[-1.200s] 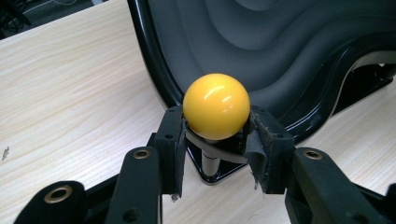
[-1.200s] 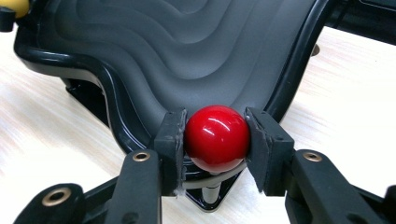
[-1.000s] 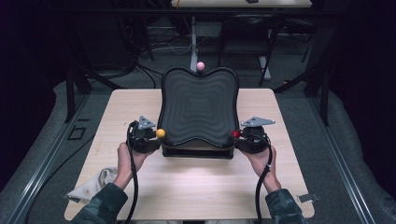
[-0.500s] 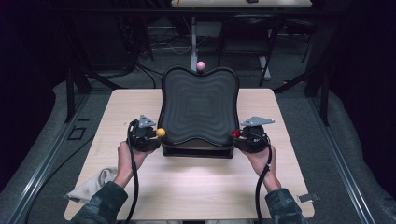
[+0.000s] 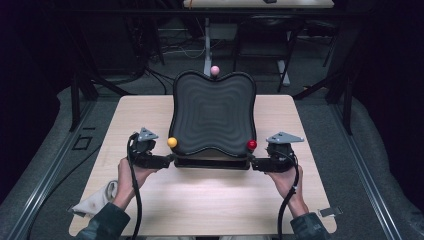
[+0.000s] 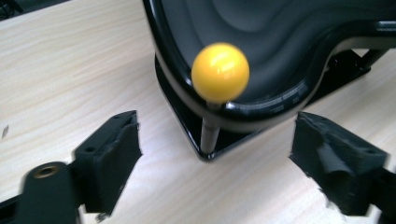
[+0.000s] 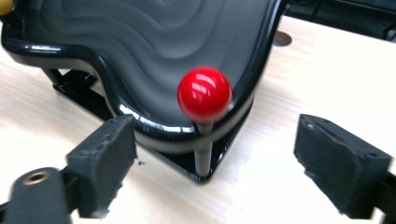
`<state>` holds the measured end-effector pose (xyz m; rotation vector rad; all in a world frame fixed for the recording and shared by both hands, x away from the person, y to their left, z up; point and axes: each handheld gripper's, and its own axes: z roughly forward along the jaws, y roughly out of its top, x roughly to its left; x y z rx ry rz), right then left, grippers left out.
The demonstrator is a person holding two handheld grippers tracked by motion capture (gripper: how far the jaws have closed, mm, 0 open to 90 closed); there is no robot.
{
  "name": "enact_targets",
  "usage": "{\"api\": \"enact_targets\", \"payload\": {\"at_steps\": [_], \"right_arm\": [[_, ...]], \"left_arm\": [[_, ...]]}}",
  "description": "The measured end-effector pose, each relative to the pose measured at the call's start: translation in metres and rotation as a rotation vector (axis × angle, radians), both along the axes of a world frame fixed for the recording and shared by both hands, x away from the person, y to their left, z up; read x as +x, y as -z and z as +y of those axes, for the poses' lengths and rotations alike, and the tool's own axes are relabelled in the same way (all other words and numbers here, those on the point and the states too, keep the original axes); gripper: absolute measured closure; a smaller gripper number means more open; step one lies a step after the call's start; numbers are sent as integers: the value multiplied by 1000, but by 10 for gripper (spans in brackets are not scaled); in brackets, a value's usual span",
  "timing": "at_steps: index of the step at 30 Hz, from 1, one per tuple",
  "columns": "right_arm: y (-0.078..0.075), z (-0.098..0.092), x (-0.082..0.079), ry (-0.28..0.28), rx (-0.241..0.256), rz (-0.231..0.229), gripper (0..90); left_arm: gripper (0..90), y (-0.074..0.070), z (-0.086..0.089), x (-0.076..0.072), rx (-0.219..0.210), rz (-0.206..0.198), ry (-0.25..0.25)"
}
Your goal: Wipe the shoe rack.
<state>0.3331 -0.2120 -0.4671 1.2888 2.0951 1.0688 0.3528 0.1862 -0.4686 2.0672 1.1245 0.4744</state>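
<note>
Both grippers flank a black, wave-ribbed tilting board (image 5: 212, 112) standing on a base at the middle of a pale wooden table (image 5: 150, 112) in the high view: the left gripper (image 5: 167, 159) points at the board's near left corner beside a yellow knob (image 5: 172, 142), the right gripper (image 5: 253, 163) at the near right corner beside a red knob (image 5: 252, 145). A pink knob (image 5: 215, 70) tops the board's far edge, and a crumpled cloth (image 5: 97, 199) lies at the table's near left corner by the person's sleeve. Seen from the left gripper view, the left gripper (image 6: 217, 161) has its jaws spread wide and empty, the yellow knob (image 6: 220, 72) on its thin post standing between and beyond them, apart from both, at the corner of the black base (image 6: 187, 123). Seen from the right gripper view, the right gripper (image 7: 215, 165) likewise gapes wide, holding nothing, with the red knob (image 7: 204, 94) and its post centred between the jaws, untouched, over the ribbed board (image 7: 140, 42).
</note>
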Motion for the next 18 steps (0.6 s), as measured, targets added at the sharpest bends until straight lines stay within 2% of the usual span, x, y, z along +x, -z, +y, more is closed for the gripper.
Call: {"api": "enact_targets", "payload": {"at_steps": [6,8,10,13,15,18], "right_arm": [[7,-13,-18,22,-13,10,23],[9,-17,-22,35,-33,11,9],[13,-23,-26,47,-12,6,3],[18,-31,-31,71,-17,-14,0],[20,-36,-33,82,7,-12,0],[23,-38,-33,96,5,-23,0]], "left_arm": [[79,7,14,-16,-2,23,-21],[71,12,18,-21,-2,32,-29],[53,19,23,-26,-11,47,-43],[18,28,27,-29,-25,76,-51],[11,32,27,-28,-18,94,-45],[2,35,27,-25,-15,91,-41]]}}
